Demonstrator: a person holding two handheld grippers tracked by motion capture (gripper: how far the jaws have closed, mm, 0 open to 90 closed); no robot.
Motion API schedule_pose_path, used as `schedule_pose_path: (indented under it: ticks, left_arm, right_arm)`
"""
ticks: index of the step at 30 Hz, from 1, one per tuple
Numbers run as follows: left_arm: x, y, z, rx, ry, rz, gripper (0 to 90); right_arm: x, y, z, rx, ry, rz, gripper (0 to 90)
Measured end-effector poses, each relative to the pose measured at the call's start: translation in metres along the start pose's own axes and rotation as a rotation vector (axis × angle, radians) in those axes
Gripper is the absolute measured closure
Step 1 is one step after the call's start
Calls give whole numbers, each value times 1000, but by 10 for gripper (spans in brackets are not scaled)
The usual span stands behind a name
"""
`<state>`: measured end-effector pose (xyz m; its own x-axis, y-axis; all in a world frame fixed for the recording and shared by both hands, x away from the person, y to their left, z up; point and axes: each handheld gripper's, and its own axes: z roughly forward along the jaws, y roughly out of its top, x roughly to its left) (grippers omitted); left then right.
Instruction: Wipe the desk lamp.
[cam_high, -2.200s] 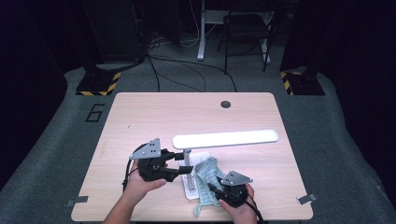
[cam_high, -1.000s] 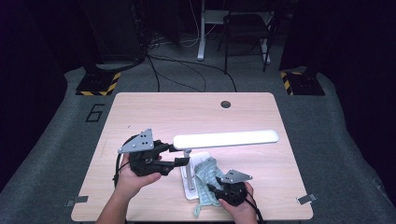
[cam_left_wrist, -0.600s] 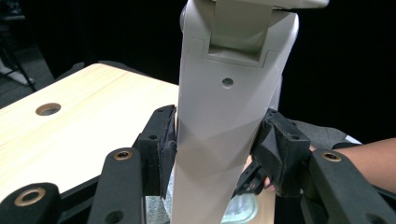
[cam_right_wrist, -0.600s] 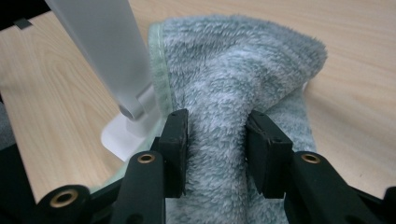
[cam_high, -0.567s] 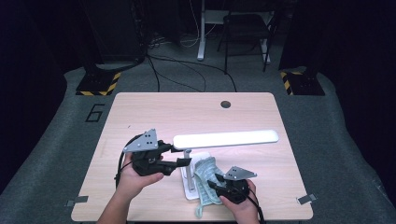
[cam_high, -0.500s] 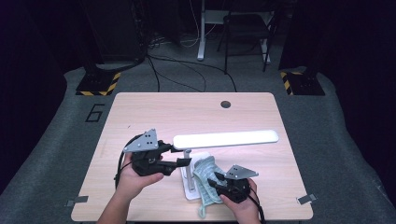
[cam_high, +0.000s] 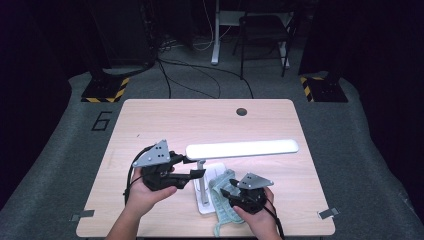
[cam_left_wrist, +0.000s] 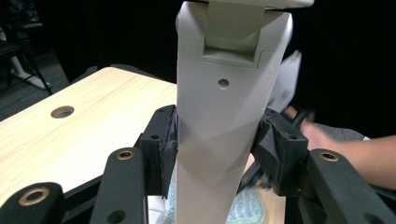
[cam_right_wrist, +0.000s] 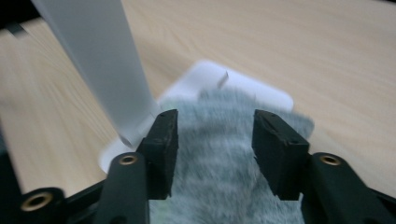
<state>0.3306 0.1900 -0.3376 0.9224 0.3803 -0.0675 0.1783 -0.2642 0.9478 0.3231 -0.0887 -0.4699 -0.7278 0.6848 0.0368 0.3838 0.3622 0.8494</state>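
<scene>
Lamp arm (cam_high: 242, 148) overhanging mid-table (cam_high: 165, 120)

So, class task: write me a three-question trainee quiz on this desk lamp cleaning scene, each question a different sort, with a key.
1. True or false: the left claw is clamped on the lamp's upright post.
2. What lies under the right claw? A) sponge B) grey-green cloth C) paper
3. What does the cloth partly cover?

Key: 1 true; 2 B; 3 the lamp's white base.
</scene>
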Motion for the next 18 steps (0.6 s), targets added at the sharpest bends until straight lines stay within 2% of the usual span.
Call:
schedule_pose_path:
  ticks: [2,4,6,8,10,13,15,18]
  left_arm:
    - [0,-1,0,-5,-1,-3,512]
    - [0,0,0,3,2,2,513]
    - [-1,0,0,2,2,7,514]
    - [-1,0,0,5,5,8,515]
    - [-1,0,0,7,4,15,515]
    - [-2,0,0,3,10,18,517]
    - [-3,0,0,4,17,22,519]
    - [-2,0,0,4,15,21,519]
  right_arm:
    - [-2,-12,8,23,-25,-6,451]
    - [-5,-23,15,42,-26,22,426]
    - [-7,-29,20,65,-23,33,449]
    - [-10,-32,23,69,-15,31,513]
    - [-10,-33,25,70,12,40,621]
    - [-10,-32,26,78,47,63,720]
    - [-12,-28,23,81,65,75,745]
    - [-13,-17,12,36,81,93,748]
